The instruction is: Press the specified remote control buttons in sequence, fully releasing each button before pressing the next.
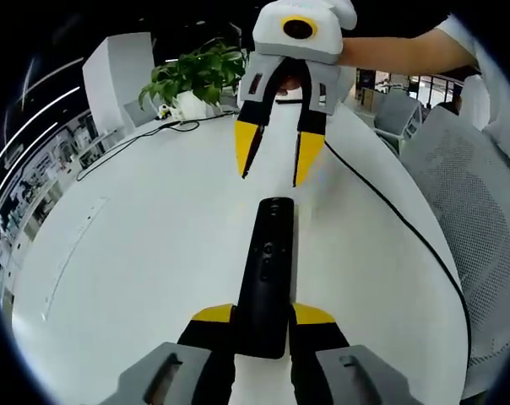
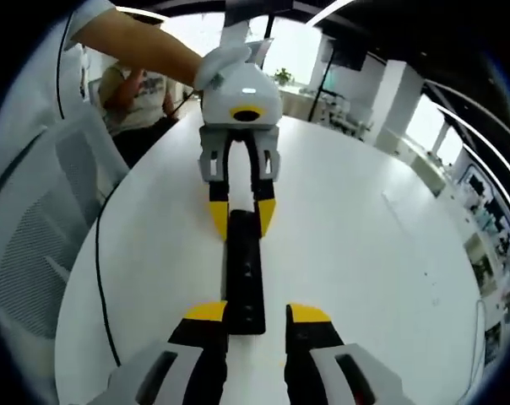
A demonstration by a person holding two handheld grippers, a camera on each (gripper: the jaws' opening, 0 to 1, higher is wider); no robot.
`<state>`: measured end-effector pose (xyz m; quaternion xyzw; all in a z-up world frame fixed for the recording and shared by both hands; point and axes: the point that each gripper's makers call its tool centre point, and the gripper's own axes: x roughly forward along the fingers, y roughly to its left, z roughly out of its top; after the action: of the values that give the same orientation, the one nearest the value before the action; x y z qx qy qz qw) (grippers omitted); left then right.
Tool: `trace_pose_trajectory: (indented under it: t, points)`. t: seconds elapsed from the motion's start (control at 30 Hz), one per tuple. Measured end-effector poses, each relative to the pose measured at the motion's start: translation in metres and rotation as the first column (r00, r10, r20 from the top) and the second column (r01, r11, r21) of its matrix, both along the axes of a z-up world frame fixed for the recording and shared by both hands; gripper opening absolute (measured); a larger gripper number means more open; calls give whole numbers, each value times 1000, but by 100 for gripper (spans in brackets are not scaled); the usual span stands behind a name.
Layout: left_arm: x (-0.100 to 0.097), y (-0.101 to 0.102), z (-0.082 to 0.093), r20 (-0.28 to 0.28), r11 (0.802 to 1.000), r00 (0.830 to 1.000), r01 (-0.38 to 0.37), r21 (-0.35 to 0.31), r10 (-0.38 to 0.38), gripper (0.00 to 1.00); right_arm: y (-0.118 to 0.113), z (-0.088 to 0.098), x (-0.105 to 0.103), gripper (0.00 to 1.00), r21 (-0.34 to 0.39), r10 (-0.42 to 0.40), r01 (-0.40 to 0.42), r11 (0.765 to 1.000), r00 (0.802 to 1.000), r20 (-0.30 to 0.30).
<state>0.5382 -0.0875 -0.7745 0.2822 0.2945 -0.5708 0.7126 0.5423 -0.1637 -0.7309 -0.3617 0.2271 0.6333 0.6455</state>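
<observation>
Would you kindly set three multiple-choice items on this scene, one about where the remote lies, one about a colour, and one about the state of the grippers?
1. Where is the black remote?
A. on the white table
B. on a chair
C. in the plant pot

2. What colour are the fingertips of the right gripper?
A. red
B. yellow
C. green

3. How does the left gripper stand?
A. wide open above the remote
C. lying flat on the table
B. shut on the remote's near end

Answers: 1 A, the remote lies flat on the tabletop; 2 B, the tips are yellow; 3 B, its jaws flank and touch the remote, while the right gripper is open.
</observation>
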Motion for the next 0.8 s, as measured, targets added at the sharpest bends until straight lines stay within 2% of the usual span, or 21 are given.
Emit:
trace_pose_trajectory:
  t: [0.4, 0.6, 0.8]
  points:
    - [0, 1, -1, 2, 1000, 1000, 2, 0, -2, 22, -7, -2, 1, 19, -34, -5, 5, 999, 1000, 12]
    - [1, 1, -1, 1, 1000, 1000, 3, -3, -3, 22, -9, -3, 2, 5, -50, 8, -7, 999, 999, 34]
    - [0, 1, -1, 2, 1000, 1000, 3, -5, -3, 22, -8, -2, 4, 7, -44, 4, -2, 999, 999, 34]
